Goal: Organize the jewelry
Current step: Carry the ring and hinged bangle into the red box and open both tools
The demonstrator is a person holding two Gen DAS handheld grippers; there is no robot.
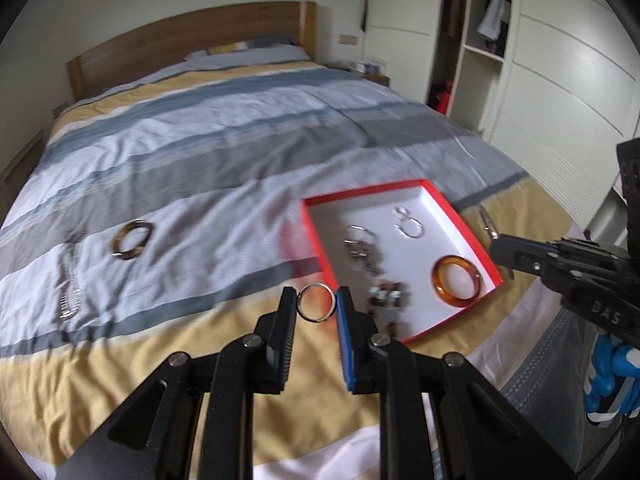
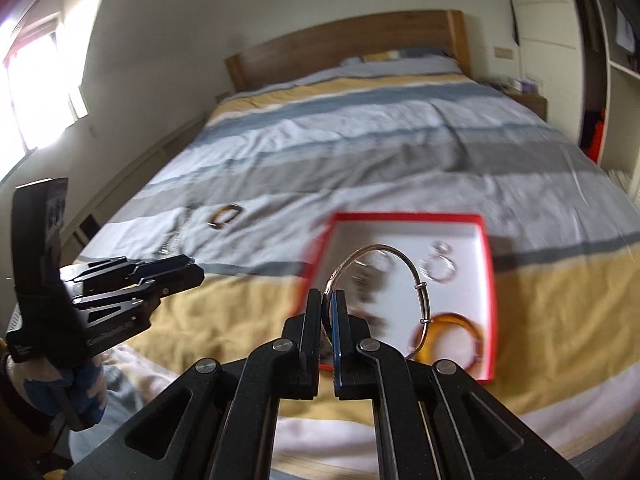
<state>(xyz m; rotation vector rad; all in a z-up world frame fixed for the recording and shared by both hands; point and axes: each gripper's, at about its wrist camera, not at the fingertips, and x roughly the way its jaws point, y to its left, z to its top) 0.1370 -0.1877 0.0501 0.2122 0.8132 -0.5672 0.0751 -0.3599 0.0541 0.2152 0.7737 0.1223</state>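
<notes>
A red box with a white inside (image 1: 472, 236) (image 2: 486, 236) lies on the bed and holds an amber bangle (image 1: 458, 282) (image 2: 452, 336), silver rings (image 1: 408, 222) (image 2: 440, 266) and a heap of beaded pieces (image 1: 364, 250). My left gripper (image 1: 316, 302) is shut on a silver ring (image 1: 316, 303), held above the bedspread just left of the box. My right gripper (image 2: 327, 300) is shut on a thin silver bangle (image 2: 384, 250), held over the box; it also shows in the left wrist view (image 1: 500, 246), the bangle (image 1: 488, 220) beside the box.
A brown tortoiseshell bangle (image 1: 132, 240) (image 2: 226, 214) and a silver chain (image 1: 70, 296) (image 2: 172, 240) lie on the striped bedspread (image 1: 240, 140) to the left. A wooden headboard (image 1: 192, 36) stands at the far end. White wardrobes (image 1: 560, 60) line the right side.
</notes>
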